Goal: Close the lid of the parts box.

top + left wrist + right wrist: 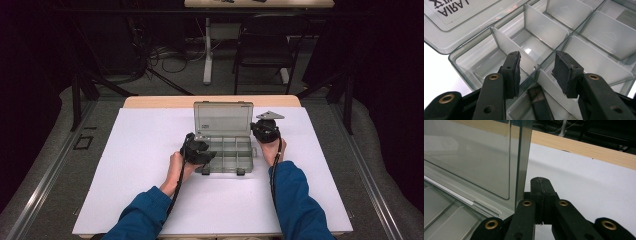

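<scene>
Black left tongs (pixel 537 71) are hovering part-open, holding nothing, above a white divider (pixel 510 48) inside the one clear compartment box (pixel 223 155) lying mid-counter (pixel 150 150), its lid (pixel 223 119) standing upright. Lowering squarely astride the divider seems wisest. Right tongs (pixel 541 195) are pressing shut, empty, beside the lid. Counted: one box, two tongs, several dividers.

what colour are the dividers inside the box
Frosted translucent white dividers, inside the smoky grey box; clearest in the left gripper view.
</scene>
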